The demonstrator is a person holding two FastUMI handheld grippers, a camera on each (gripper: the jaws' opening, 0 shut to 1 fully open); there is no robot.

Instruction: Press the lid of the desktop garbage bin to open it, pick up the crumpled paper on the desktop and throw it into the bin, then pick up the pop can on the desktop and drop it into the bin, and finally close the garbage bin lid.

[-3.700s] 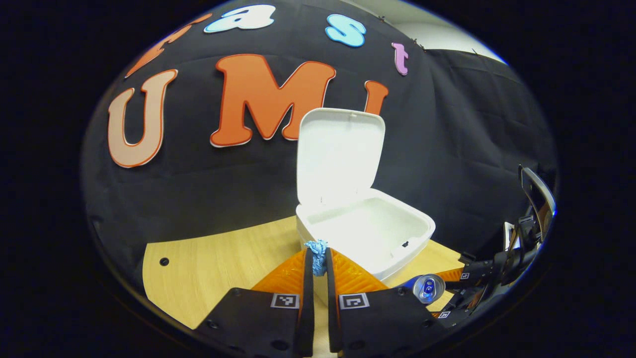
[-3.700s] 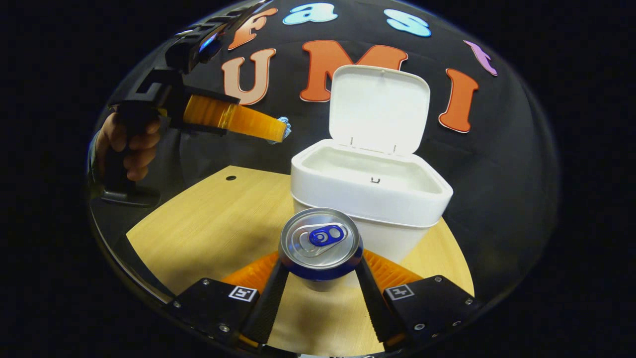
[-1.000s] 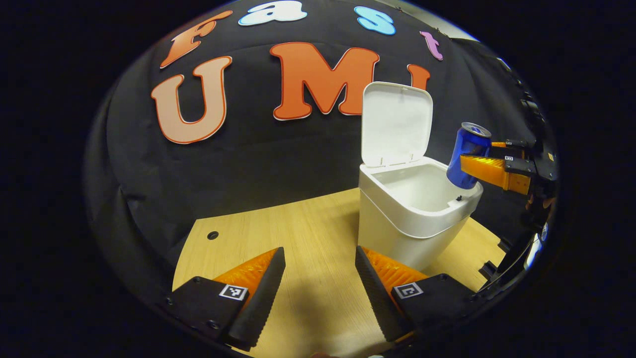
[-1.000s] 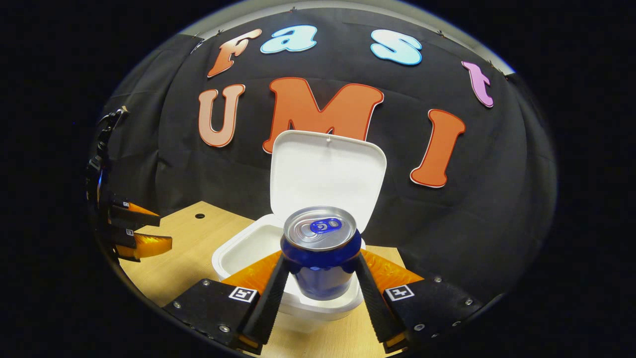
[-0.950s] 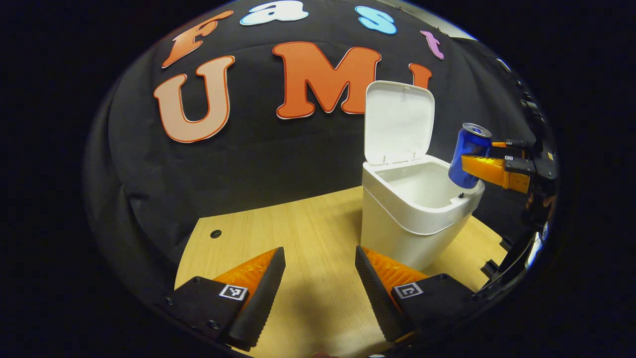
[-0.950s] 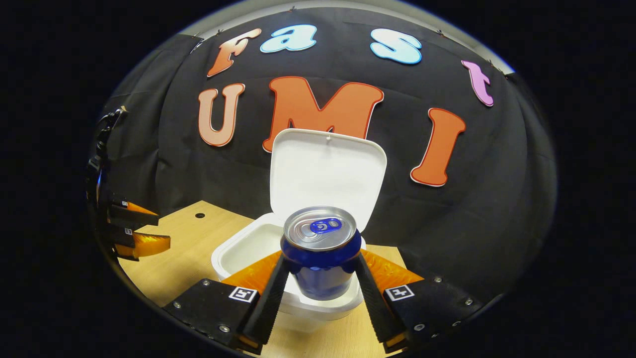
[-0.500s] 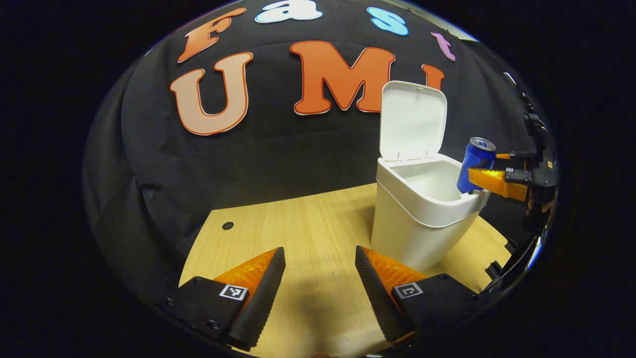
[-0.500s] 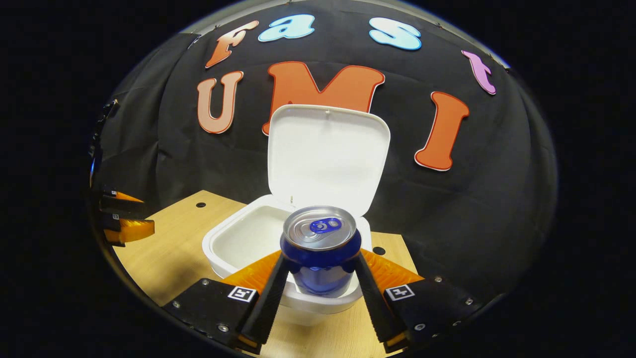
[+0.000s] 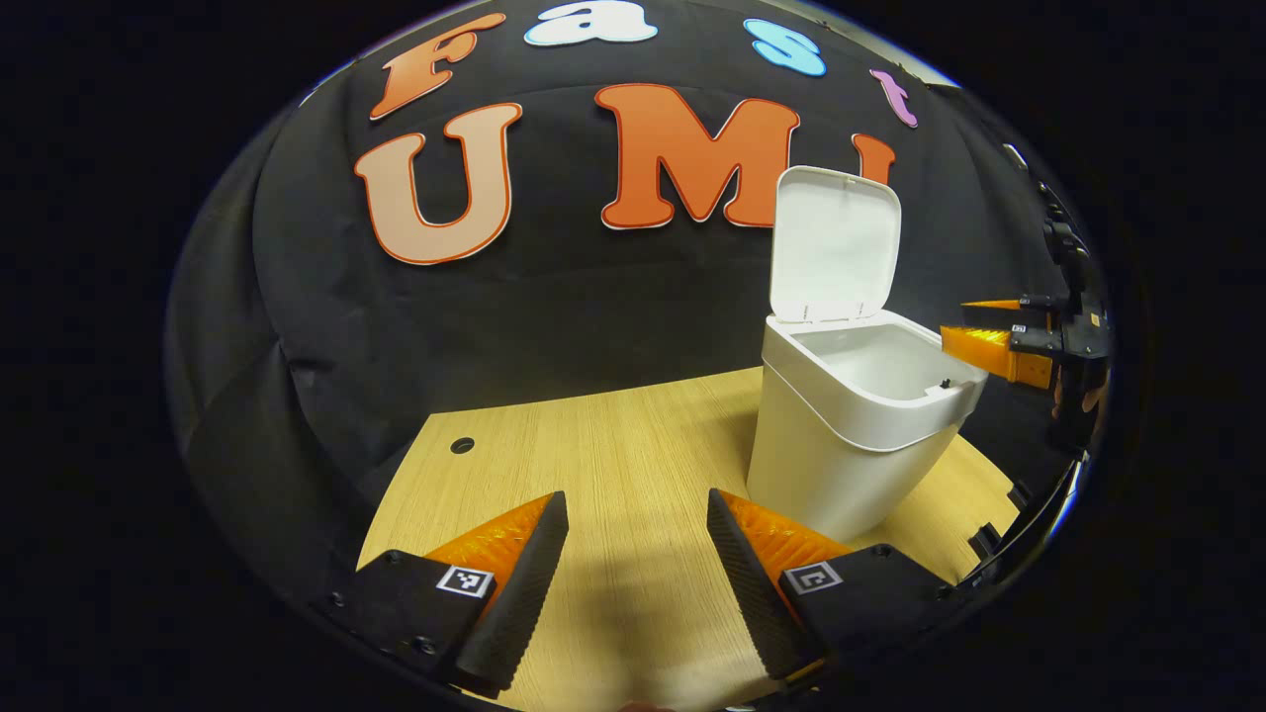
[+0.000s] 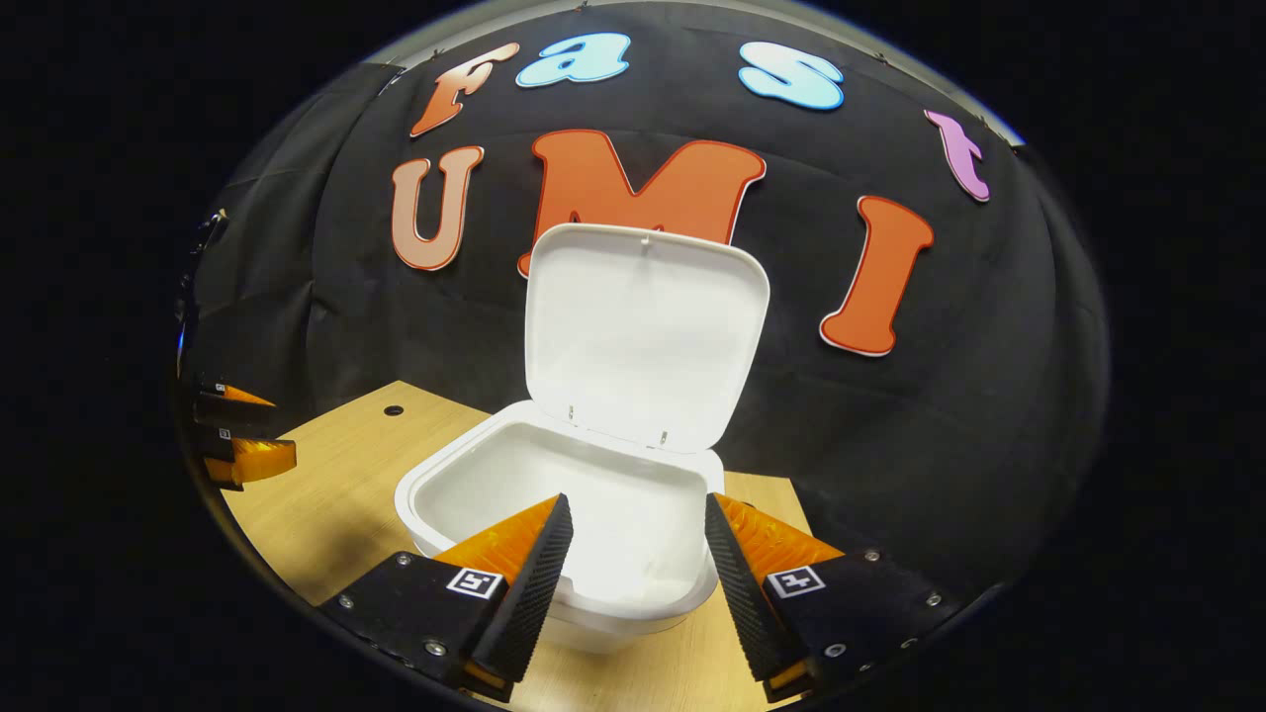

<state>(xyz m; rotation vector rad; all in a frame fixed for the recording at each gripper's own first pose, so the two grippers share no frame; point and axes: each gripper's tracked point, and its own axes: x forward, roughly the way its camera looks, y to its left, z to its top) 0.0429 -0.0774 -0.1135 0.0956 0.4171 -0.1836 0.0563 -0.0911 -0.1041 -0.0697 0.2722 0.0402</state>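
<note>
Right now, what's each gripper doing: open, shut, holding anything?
Left gripper: open, holding nothing, low over the table.
Right gripper: open, holding nothing, over the open bin.

The left gripper view rides low over the desk (image 9: 613, 465), facing the booth wall, with the open bin (image 9: 851, 435) near, off to its right. The right gripper view sits higher and close to the bin (image 10: 593, 534), looking down into its opening from the front, the raised lid (image 10: 643, 331) directly ahead. Both views share the bin, the desk and the wall; each also catches the other tongs at its edge.
</note>
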